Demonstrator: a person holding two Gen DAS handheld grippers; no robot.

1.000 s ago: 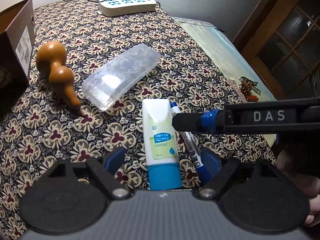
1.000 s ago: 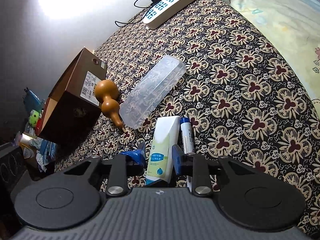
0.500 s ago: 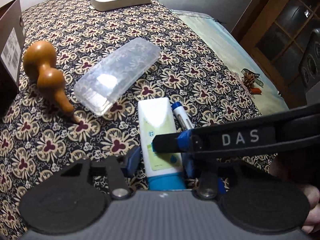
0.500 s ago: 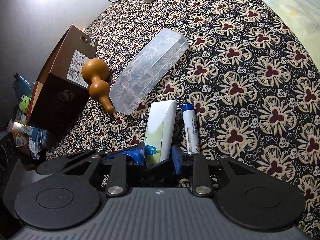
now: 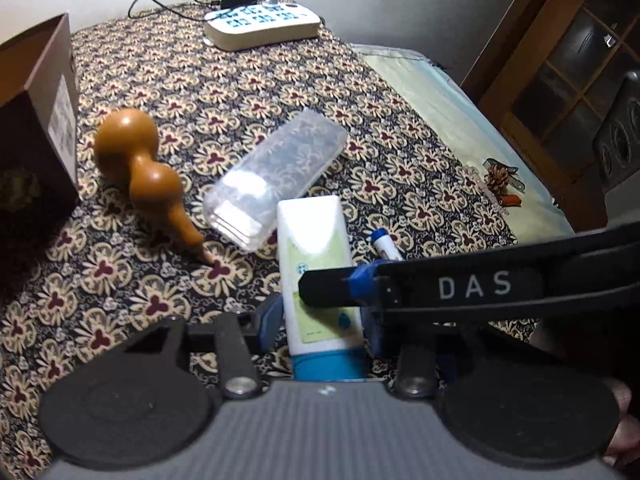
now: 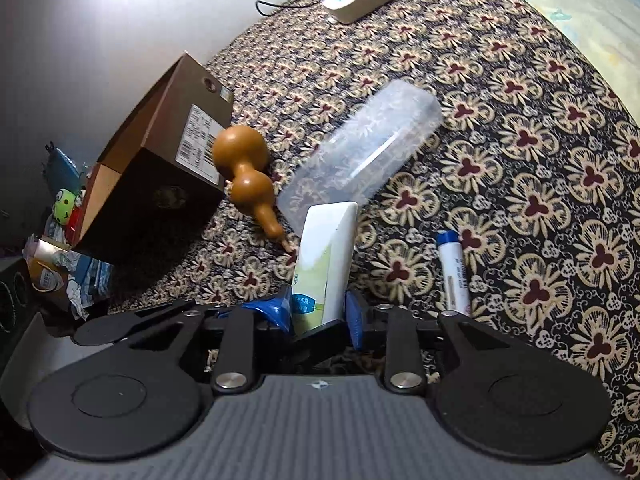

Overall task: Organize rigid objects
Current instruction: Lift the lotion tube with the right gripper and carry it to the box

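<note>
On flowered cloth, white tube with blue cap gripped from both ends of the rig: left gripper clamped across its lower body, right gripper likewise pinched on it, its black finger lettered DAS lying across the tube in the left view. Tube's far end touching clear plastic case, or only overlapping it, hard to tell which. Blue-capped marker flat on cloth just right of tube, apart from it. Brown gourd close left of case, tip near tube's far end. Cardboard box beyond gourd. White power strip at far edge, well clear
</note>
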